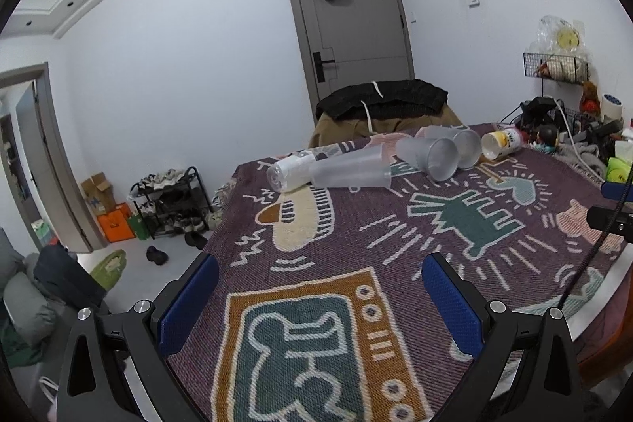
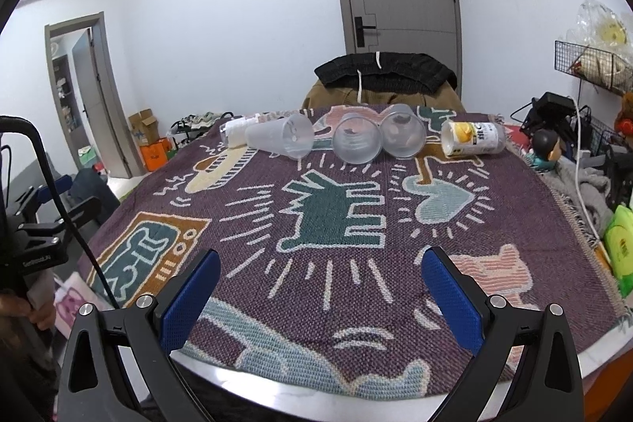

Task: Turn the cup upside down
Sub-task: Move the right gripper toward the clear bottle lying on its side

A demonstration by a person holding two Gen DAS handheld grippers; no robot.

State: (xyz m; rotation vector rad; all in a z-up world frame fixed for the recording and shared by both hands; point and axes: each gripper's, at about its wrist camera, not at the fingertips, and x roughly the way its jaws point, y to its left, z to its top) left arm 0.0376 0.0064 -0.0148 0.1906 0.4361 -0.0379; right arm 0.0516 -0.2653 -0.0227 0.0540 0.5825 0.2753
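Observation:
Several cups lie on their sides in a row at the far end of the patterned cloth. Three are frosted clear: the left one (image 2: 279,141) (image 1: 350,171), the middle one (image 2: 357,139) (image 1: 429,152) and the right one (image 2: 403,136) (image 1: 465,143). A printed white and yellow cup (image 2: 472,138) (image 1: 501,142) lies at the right end, and a white cup (image 2: 236,133) (image 1: 289,175) at the left end. My left gripper (image 1: 319,277) and right gripper (image 2: 321,273) are both open and empty, low over the near part of the cloth, far from the cups.
The purple patterned cloth (image 2: 336,216) covers the table, whose front edge (image 2: 300,398) runs below the right gripper. A chair with dark clothes (image 2: 385,72) stands behind the cups. Clutter, a cable and a wire rack (image 2: 573,129) crowd the right side. The left gripper's body (image 2: 35,236) shows at the left.

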